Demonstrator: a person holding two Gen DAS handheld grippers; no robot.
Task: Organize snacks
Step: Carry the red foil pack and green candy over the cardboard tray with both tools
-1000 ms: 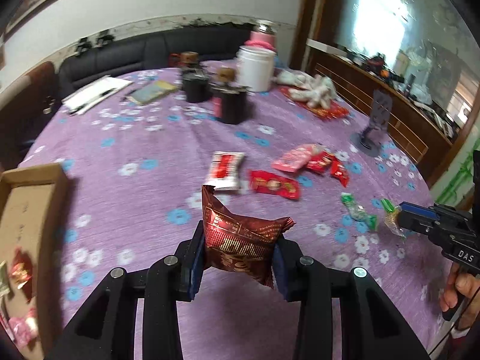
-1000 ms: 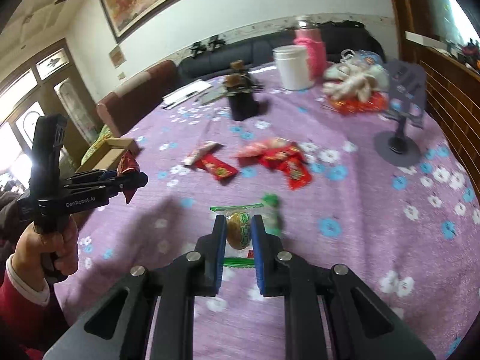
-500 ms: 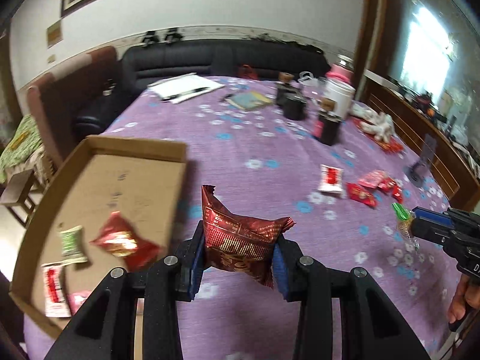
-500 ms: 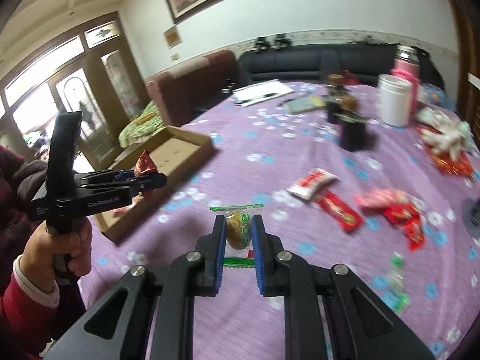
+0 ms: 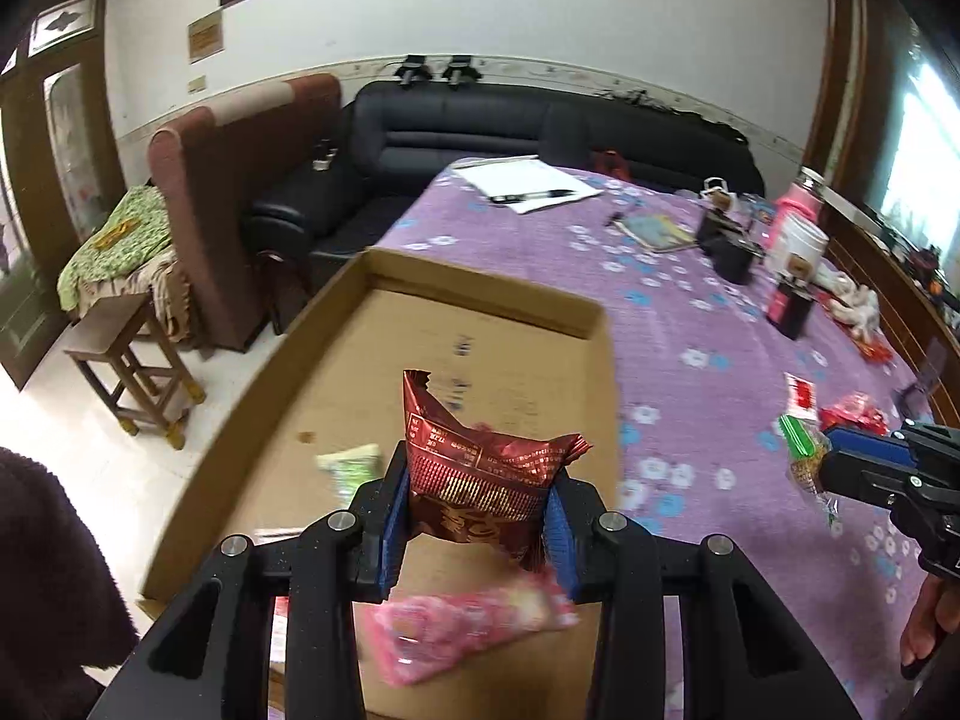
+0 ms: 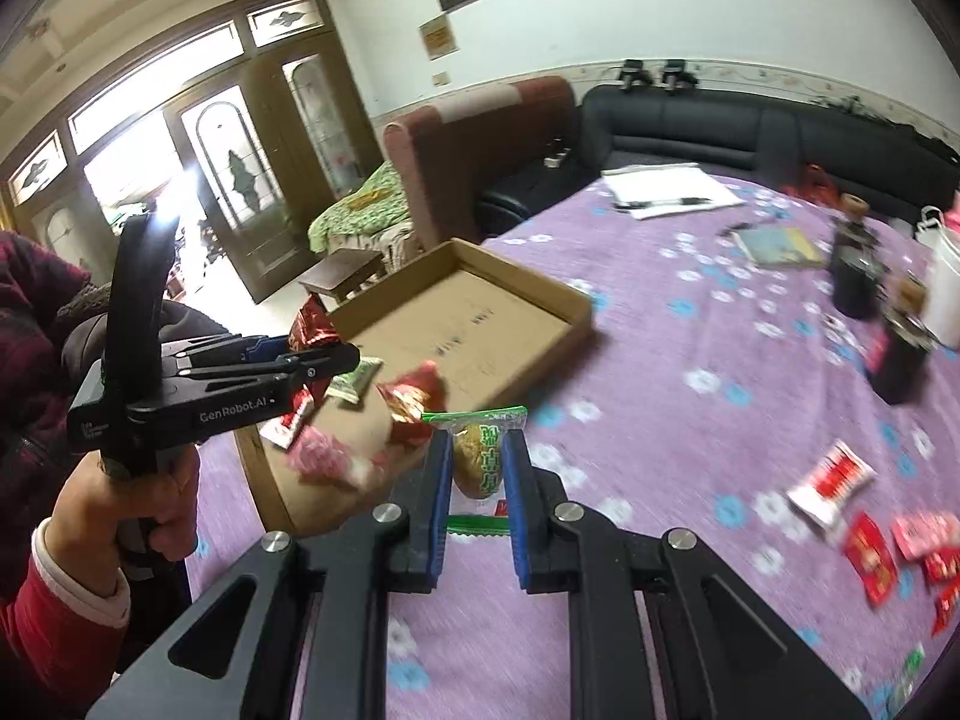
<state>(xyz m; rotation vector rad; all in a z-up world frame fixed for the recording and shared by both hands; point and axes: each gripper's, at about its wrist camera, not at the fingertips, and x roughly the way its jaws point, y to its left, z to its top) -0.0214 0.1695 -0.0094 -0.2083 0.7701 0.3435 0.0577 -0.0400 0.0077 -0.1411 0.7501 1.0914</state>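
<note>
My left gripper [image 5: 477,516] is shut on a dark red snack packet [image 5: 480,474] and hangs over the near half of an open cardboard box [image 5: 480,294]. A pink packet [image 5: 468,630] and a green packet [image 5: 354,462] lie in the box below it. My right gripper [image 6: 477,480] is shut on a round snack in a clear green wrapper [image 6: 477,456], above the tablecloth just right of the box [image 6: 522,276]. In the right wrist view the left gripper [image 6: 336,354] with its red packet [image 6: 309,324] is at the left, over the box's near end.
Loose red and white packets [image 6: 828,480] lie on the purple flowered tablecloth [image 6: 690,420] to the right. Black jars [image 6: 855,282], a white container [image 5: 798,243], papers with a pen [image 5: 528,183] and a booklet [image 5: 654,228] stand farther back. A wooden stool [image 5: 138,372] and sofas are beyond the table's edge.
Both grippers have swung left, away from the loose snacks and toward the cardboard box. The left one now hangs over the box. Both grips are unchanged.
</note>
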